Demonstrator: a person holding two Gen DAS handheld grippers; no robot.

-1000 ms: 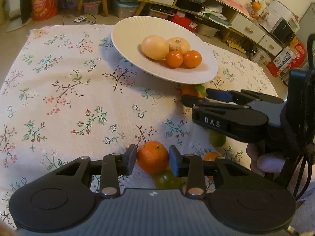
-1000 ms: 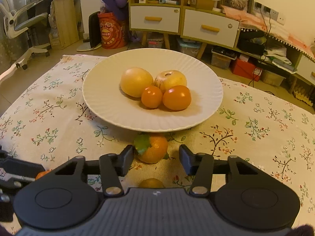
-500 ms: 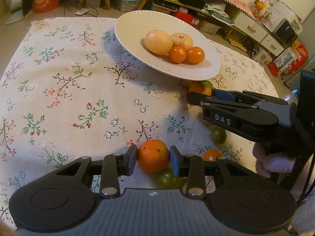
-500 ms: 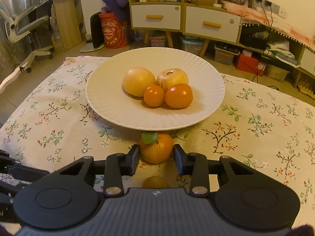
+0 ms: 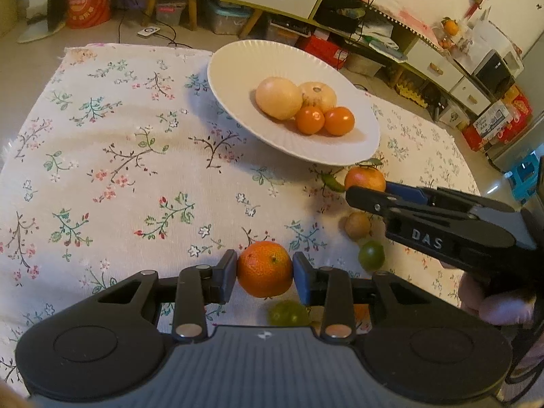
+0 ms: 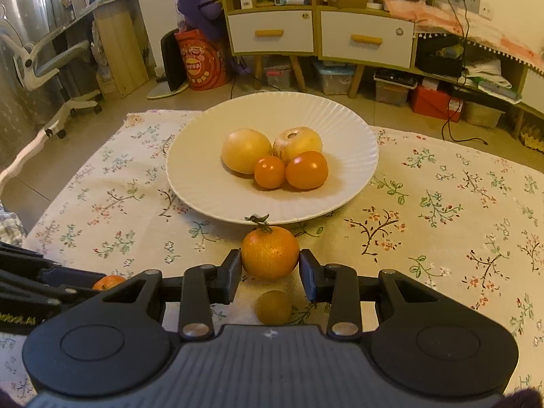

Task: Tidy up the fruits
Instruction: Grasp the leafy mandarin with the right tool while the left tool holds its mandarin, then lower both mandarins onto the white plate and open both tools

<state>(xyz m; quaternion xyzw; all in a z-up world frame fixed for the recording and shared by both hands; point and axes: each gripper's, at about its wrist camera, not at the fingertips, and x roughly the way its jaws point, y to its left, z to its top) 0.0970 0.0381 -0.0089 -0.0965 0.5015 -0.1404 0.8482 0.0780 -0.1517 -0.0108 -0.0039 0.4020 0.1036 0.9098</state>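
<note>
A white ribbed plate (image 5: 238, 68) (image 6: 190, 176) on the floral cloth holds two pale yellow fruits and two small orange ones. My left gripper (image 5: 264, 273) is shut on a tangerine (image 5: 264, 273), lifted above the cloth. My right gripper (image 6: 270, 267) is shut on a stemmed orange (image 6: 270, 251) just in front of the plate's near rim; it also shows in the left wrist view (image 5: 365, 178). Loose on the cloth lie a brown kiwi (image 5: 357, 226) (image 6: 273, 307), and two green fruits (image 5: 371, 255) (image 5: 289, 312).
The table carries a floral cloth (image 5: 102, 170). Behind it stand drawer cabinets (image 6: 319, 30), storage boxes, a red bag (image 6: 200, 63) and an office chair (image 6: 51, 61) at the left.
My right gripper has closed on the stemmed orange and raised it slightly. My left gripper has lifted the tangerine higher above the cloth.
</note>
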